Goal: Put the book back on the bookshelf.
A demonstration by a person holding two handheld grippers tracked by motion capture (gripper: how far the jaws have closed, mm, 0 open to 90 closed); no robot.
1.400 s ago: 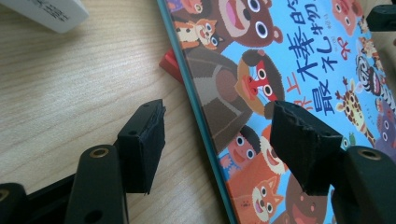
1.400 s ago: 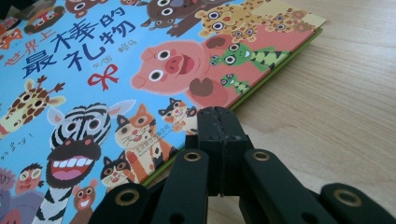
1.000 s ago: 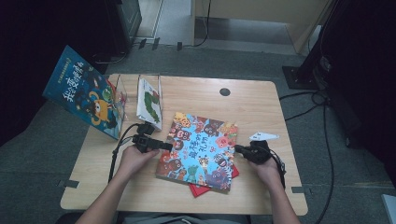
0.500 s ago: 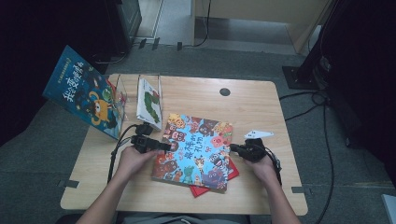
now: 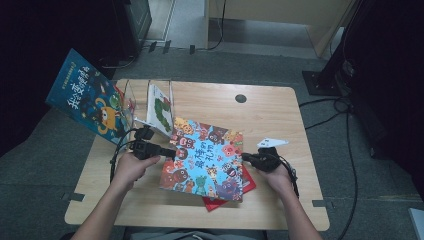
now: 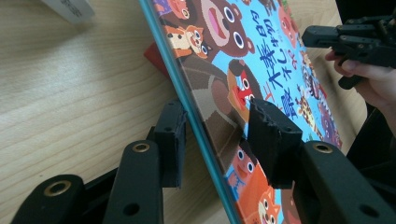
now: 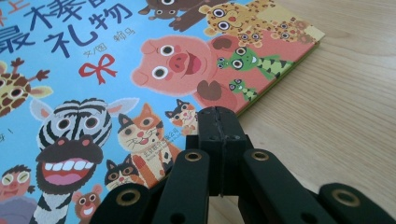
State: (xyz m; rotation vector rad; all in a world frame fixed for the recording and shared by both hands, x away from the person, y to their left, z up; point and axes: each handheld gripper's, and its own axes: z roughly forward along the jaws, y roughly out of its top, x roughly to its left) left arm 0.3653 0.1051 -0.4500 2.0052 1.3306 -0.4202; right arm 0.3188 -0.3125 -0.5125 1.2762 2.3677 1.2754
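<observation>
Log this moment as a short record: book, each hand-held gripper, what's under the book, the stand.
book: blue animal book, left edge tilted up off the table
left hand-held gripper: jaws straddle the book's raised edge, have just been closing, gaps at both pads
right hand-held gripper: jaws shut, tip at the book's right edge
under book: red book, corner showing
stand: clear rack at back left, holding a white book

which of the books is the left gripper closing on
The light-blue animal-cover book in the table's middle: its raised edge sits between the left gripper jaws, which have just been closing. The others stand apart.
</observation>
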